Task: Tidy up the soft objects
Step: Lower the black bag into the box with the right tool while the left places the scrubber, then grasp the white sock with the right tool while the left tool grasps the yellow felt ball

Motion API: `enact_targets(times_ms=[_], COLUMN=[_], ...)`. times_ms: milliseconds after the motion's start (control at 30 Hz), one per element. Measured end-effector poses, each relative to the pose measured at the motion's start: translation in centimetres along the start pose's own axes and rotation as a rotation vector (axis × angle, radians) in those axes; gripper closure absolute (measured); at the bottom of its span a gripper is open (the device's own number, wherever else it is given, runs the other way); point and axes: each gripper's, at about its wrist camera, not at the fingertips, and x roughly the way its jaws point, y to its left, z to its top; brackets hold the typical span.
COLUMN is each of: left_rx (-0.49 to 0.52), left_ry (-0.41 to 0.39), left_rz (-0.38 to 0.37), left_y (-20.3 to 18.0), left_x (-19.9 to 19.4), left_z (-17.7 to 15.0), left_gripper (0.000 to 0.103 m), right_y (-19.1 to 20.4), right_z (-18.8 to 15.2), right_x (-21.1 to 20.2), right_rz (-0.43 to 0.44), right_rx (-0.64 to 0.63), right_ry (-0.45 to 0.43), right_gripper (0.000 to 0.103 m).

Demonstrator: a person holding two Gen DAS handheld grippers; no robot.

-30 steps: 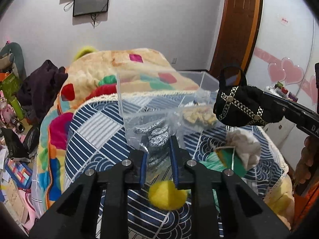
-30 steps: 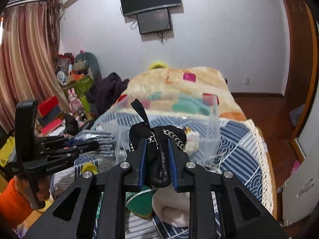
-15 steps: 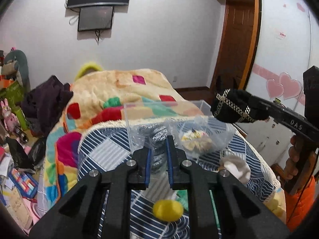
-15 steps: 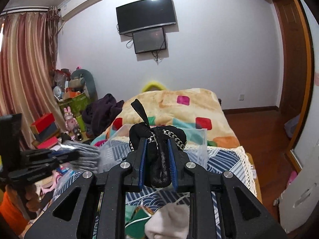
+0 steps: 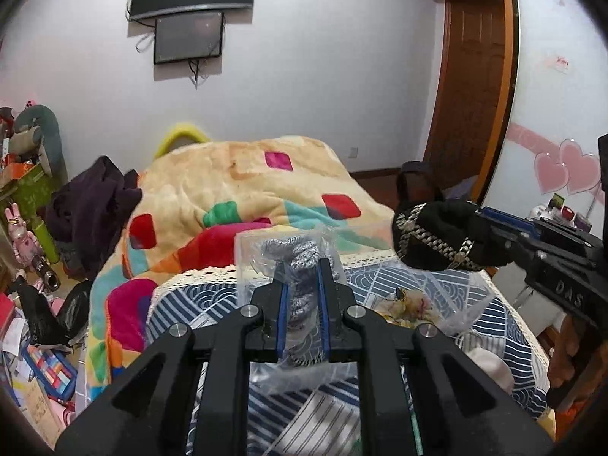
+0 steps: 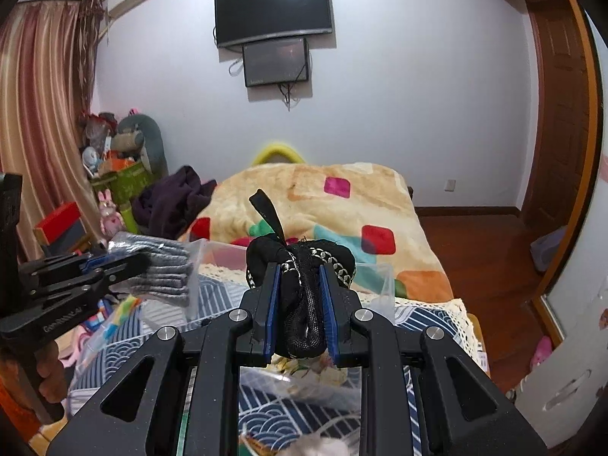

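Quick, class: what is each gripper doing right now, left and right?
Left gripper: closed on the grey knitted gloves in a clear bag.
Right gripper: closed on the black chain-trimmed pouch.

the left gripper's fingers hide the middle of the grey knit bundle. the clear box is half masked by the black pouch. a white soft thing is cut off by the bottom edge, too blurred to name.
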Motion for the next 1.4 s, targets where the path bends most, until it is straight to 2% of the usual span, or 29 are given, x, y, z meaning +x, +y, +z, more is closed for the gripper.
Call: enact_targets(times_ms=[233, 500, 667, 733, 800, 867, 933, 967, 1067, 1133, 1200, 1300, 1400], left_rx=[0.018, 0.060, 0.113, 0.114, 0.107, 0.111, 0.119, 0.126, 0.143, 0.146, 0.138, 0.121, 0.114], left_ry=[0.120, 0.223, 0.222, 0.225, 0.232, 0.230, 0.216, 0.206, 0.181, 0.161, 0.142, 0.119, 0.085], left_rz=[0.002, -0.022, 0.005, -0.003, -0.009, -0.002, 0.008, 0.011, 0.018, 0.012, 0.002, 0.003, 0.012], left_y=[-0.5, -1.2, -1.8, -1.9, -1.9, -1.9, -2.0, -2.1, -2.3, -2.4, -2.3, -2.0, -1.8], left_x=[5.3, 8.1, 8.1, 7.9, 7.8, 7.4, 6.9, 6.5, 5.3, 4.2, 3.1, 1.7, 0.0], left_z=[0.0, -0.7, -1.0, -1.2, -1.3, -1.4, -1.5, -1.5, -1.6, -1.5, -1.3, -1.2, -1.3], left_gripper=[0.090, 0.090, 0.090, 0.083, 0.079, 0.071, 0.060, 0.058, 0.056, 0.047, 0.042, 0.040, 0.035], right_y=[0.3, 1.1, 1.4, 1.2, 0.9, 0.6, 0.5, 0.5, 0.2, 0.1, -0.2, -0.5, -0.7], right_z=[-0.2, -0.6, -1.7, -2.0, -2.2, -2.2, -2.3, -2.3, -2.2, -2.0, -1.7, -1.3, -0.8], right_x=[2.9, 6.3, 7.6, 7.8, 7.7, 7.8, 7.4, 7.3, 6.5, 5.8, 5.0, 3.7, 2.1], right_rz=[-0.005, -0.025, -0.023, -0.024, -0.010, 0.009, 0.012, 0.013, 0.020, 0.021, 0.024, 0.026, 0.021], right_rx=[-0.036, -0.092, -0.140, -0.135, -0.116, -0.096, -0.095, -0.096, -0.089, -0.082, -0.072, -0.059, -0.056], right_ry=[0.086, 0.199, 0.283, 0.294, 0.302, 0.314, 0.312, 0.308, 0.296, 0.278, 0.261, 0.226, 0.183], right_gripper=[0.084, 0.084, 0.079, 0.079, 0.074, 0.059, 0.050, 0.048, 0.046, 0.044, 0.042, 0.039, 0.032])
